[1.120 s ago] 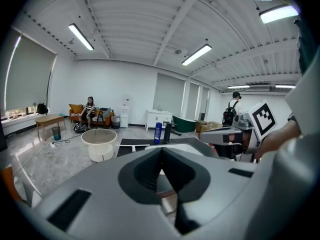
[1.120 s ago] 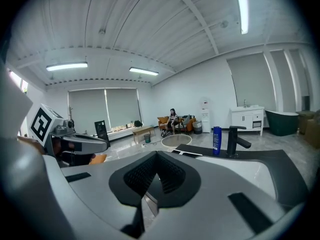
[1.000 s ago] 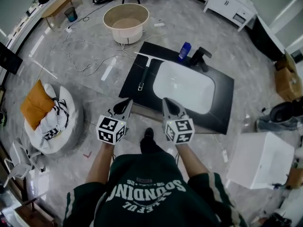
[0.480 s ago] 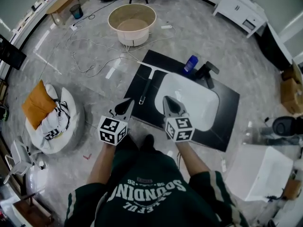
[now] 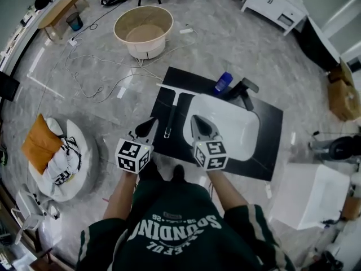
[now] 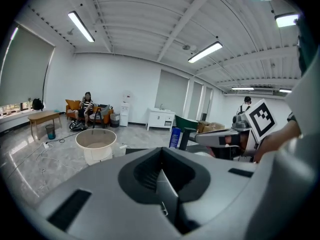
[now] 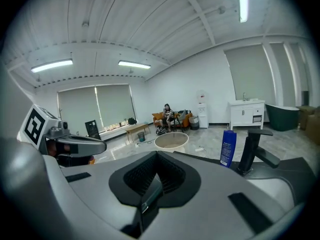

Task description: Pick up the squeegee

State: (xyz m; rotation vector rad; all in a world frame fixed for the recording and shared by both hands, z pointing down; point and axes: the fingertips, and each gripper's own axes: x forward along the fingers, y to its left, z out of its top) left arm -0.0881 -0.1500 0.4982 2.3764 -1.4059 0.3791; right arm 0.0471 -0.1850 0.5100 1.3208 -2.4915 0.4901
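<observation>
Head view: left gripper (image 5: 148, 123) nearer squeegee (image 5: 171, 109)

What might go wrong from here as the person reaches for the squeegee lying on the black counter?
1. The left tongs and the right tongs are both shut. If they arrive without opening, they would likely just shove the squeegee.
2. The squeegee lies flat on the black counter, close beside the white basin. A glancing grip on its thin handle might slide it into the basin.
</observation>
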